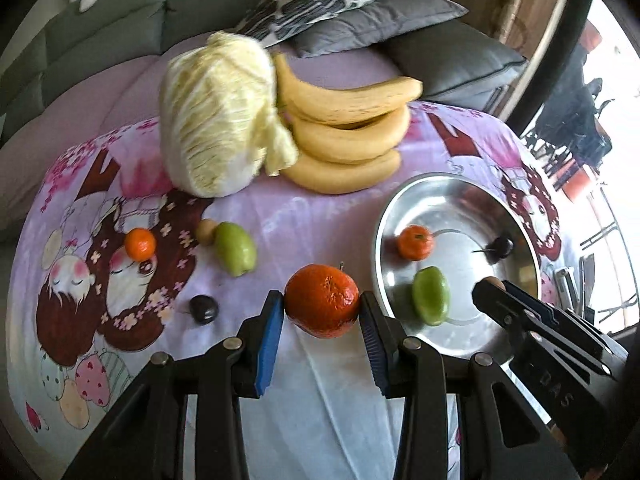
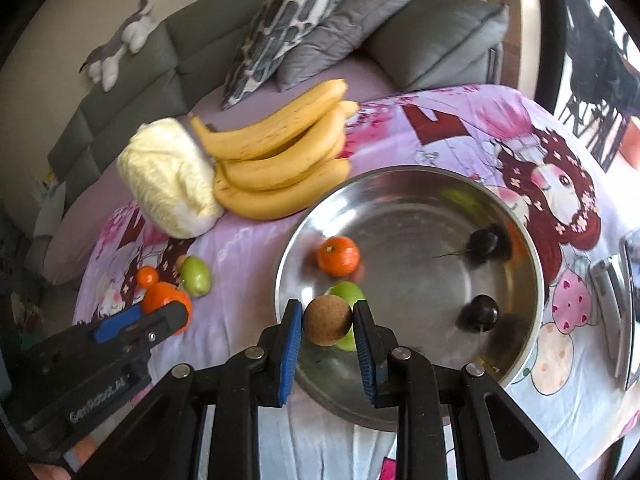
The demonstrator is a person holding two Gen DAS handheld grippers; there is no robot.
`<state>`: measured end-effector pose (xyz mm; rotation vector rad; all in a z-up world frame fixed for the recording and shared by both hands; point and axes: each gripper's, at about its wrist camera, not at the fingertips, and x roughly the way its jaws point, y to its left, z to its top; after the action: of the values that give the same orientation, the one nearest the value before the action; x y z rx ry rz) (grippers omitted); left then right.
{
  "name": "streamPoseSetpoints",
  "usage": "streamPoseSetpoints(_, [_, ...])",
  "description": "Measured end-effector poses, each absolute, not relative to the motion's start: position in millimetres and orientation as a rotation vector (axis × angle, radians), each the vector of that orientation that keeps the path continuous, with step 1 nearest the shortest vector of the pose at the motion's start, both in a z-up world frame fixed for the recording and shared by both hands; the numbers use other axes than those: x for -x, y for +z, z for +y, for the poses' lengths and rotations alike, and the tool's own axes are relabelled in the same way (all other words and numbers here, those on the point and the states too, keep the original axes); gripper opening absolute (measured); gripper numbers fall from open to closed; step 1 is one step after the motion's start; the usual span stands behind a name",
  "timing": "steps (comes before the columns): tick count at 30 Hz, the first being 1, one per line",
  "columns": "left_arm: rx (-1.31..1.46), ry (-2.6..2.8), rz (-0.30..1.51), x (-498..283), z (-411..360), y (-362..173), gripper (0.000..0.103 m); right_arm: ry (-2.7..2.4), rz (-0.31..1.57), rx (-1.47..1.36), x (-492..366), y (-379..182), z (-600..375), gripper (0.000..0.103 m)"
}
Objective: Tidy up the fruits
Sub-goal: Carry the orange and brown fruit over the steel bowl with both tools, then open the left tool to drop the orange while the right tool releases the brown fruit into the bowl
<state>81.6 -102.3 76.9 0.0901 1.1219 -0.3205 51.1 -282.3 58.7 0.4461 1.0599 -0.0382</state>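
I am gripping the big orange [image 1: 322,301] in my left tool [image 1: 322,312], its blue pads pressing on both sides, and I am holding it above the cloth [image 1: 304,216] just beside the bowl [image 1: 384,216]. My right tool [image 2: 327,322] is clenching a small brown fruit [image 2: 328,320] and is holding it over the near rim of the bowl.

Inside the bowl are lying a small orange [image 2: 338,255], a green fruit [image 2: 346,294] partly hidden behind the brown one, and two dark cherries [image 2: 478,314], well apart from each other.

On the cloth to the left are sitting another small orange [image 1: 140,244], a second green fruit [image 1: 235,248] touching a small tan fruit [image 1: 206,232], and one dark cherry [image 1: 204,309].

Farther back, a cabbage [image 1: 216,116] is lying against a bunch of bananas [image 1: 344,128]. Behind them grey cushions [image 1: 376,20] are resting on a sofa [image 1: 100,24].
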Motion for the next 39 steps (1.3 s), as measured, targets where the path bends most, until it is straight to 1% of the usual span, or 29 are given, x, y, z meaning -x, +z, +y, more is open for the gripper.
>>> streamPoseSetpoints(7, [-0.140,-0.390,1.118,-88,-140,76,0.040,-0.103,1.063,-0.494,-53,47,-319,0.028])
streamPoseSetpoints(14, [-0.196,-0.477,1.134,-95,-181,59,0.040,-0.186,1.049,-0.537,-54,36,-356,0.028])
streamPoseSetpoints(26, [-0.203,-0.461,1.203,-110,-187,20,0.040,-0.168,1.088,-0.503,-70,12,-352,0.028])
streamPoseSetpoints(39, [-0.241,-0.505,1.179,-108,-203,16,0.040,-0.166,1.119,-0.473,-76,-2,-348,0.028])
